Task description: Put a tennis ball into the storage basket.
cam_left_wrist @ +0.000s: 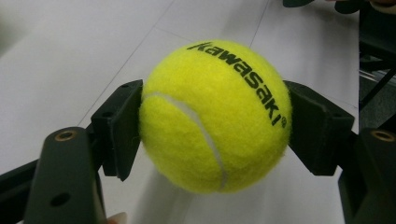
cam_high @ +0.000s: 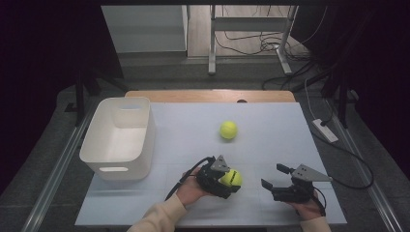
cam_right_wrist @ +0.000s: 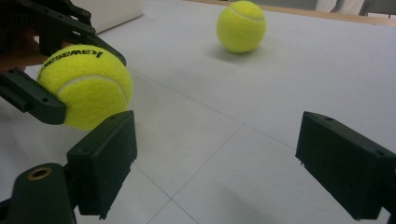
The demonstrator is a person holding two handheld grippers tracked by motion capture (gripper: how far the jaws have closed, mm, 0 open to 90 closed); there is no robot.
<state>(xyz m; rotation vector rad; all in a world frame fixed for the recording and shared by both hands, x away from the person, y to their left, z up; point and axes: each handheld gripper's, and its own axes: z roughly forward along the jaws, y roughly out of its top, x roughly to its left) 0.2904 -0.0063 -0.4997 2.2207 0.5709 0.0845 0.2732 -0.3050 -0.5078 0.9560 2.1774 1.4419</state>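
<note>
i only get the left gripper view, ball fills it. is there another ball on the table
Observer: Yes, a second tennis ball lies loose farther up the white table.
Operator: any place to drop mine
Observer: A white plastic bin stands at the table's left edge, nothing in the part of it that I can see.
Operator: what's the other hand doing
Observer: The right tongs are open with nothing between them, while the left tongs grip the Kawasaki tennis ball.

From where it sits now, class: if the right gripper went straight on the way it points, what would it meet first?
Probably nothing: the right gripper has bare table ahead, with the loose ball left of centre, though depth is unclear.
</note>
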